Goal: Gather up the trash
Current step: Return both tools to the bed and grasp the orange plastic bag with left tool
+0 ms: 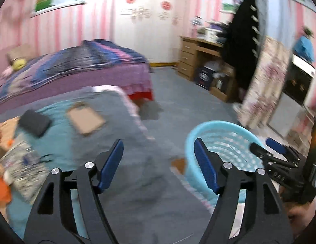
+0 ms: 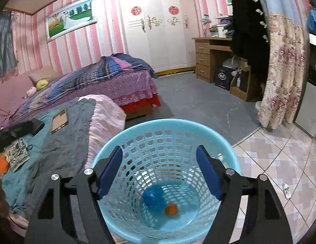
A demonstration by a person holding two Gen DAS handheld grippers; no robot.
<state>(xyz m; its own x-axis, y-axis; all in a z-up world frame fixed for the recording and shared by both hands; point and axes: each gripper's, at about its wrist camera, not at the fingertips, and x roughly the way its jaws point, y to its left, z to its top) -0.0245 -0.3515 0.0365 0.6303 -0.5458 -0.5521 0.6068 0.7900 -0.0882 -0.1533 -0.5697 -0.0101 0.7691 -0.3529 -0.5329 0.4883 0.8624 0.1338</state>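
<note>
The right gripper (image 2: 159, 169) hangs directly over the mouth of a light blue mesh basket (image 2: 229, 152), its two blue-padded fingers spread wide apart with nothing between them. Below and just ahead of its fingertips, on the basket's bottom, lie a blue crumpled piece (image 2: 154, 200) and a small orange piece (image 2: 171, 209), touching each other. To the right of this gripper, on the tiled floor (image 2: 280, 162), a small white bottle (image 2: 287, 191) lies on its side, well apart from the basket.

The left gripper (image 1: 158, 166) is likewise spread open and holds nothing; it hovers above the near bed (image 1: 127, 172) with its grey-and-teal cover, and this view is blurred. The basket stands on the floor just to its right, beside the bed's edge, and the right gripper shows as a dark shape over the basket's far rim. Ahead and left of the left gripper, on the cover, lie a tan phone (image 1: 85, 120) and a dark flat case (image 1: 34, 123). At the far left edge are a printed wrapper (image 1: 21, 162) and something orange (image 1: 2, 189), too blurred to identify.

Farther ahead stands a second bed (image 2: 117, 81) with a striped blanket, then a wooden counter (image 2: 211, 55) with drawers to the right, and a white wardrobe (image 2: 158, 30) at the back wall.
</note>
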